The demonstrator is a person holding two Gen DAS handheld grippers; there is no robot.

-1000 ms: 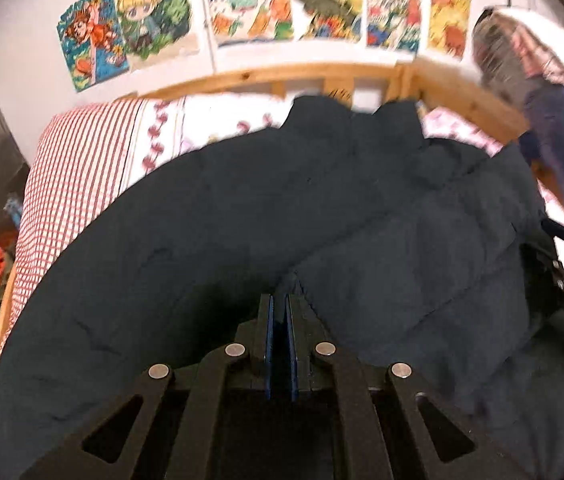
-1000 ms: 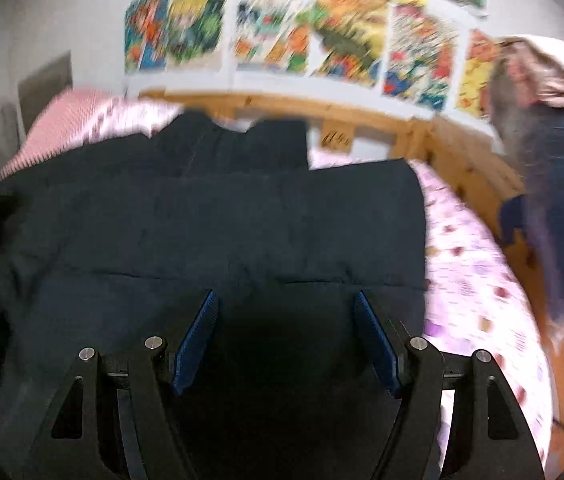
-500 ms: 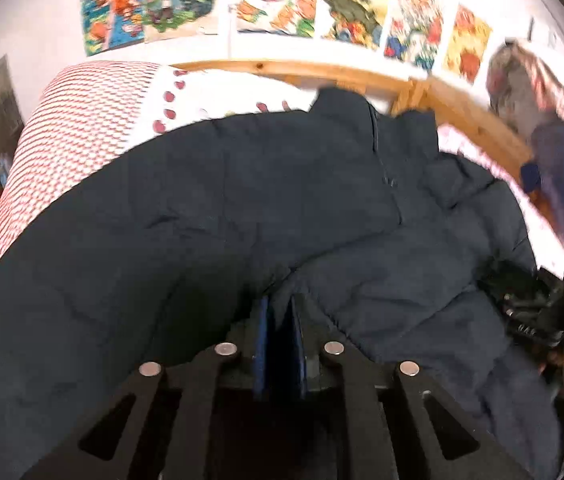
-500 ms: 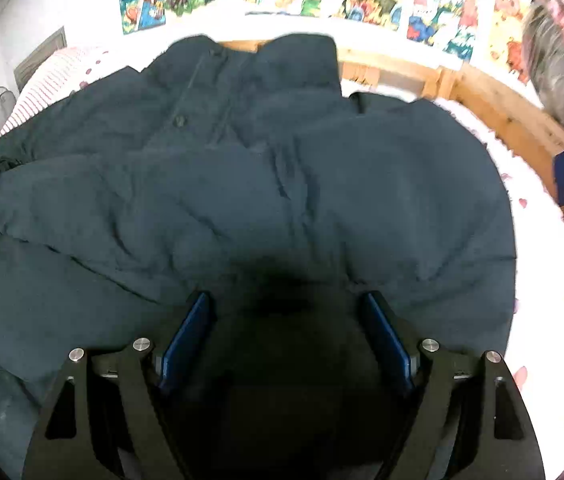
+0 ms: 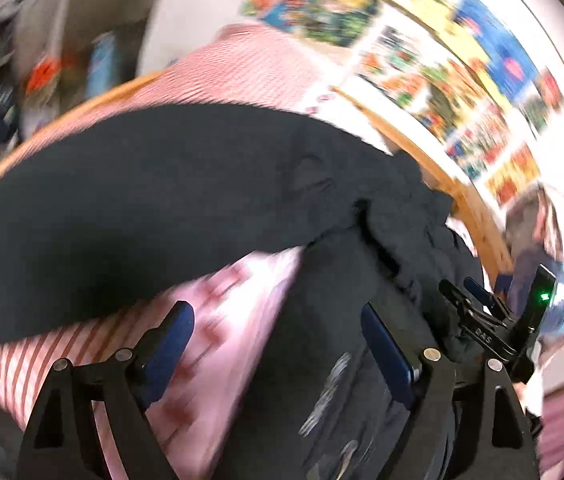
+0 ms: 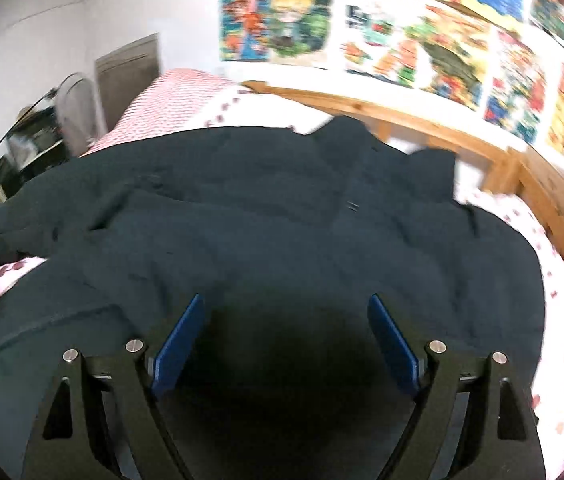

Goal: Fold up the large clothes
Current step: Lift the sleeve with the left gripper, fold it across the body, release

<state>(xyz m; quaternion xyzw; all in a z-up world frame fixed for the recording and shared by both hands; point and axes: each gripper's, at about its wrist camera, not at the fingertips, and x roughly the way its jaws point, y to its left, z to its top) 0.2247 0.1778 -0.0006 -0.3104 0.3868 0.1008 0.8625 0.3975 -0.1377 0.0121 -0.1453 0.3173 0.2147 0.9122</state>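
While both tongs (image 5: 273, 344) (image 6: 286, 336) gape empty, jacket (image 6: 282, 220) lies w/ collar toward headboard (image 6: 422, 120).

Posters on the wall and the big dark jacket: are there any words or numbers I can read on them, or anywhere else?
"DAS": white letters on the black bracket at the right of the left wrist view; blurred, so not certain.
Small white print near the jacket edge, lower left in the right wrist view: too small to read.
Posters: too blurred, no words readable.
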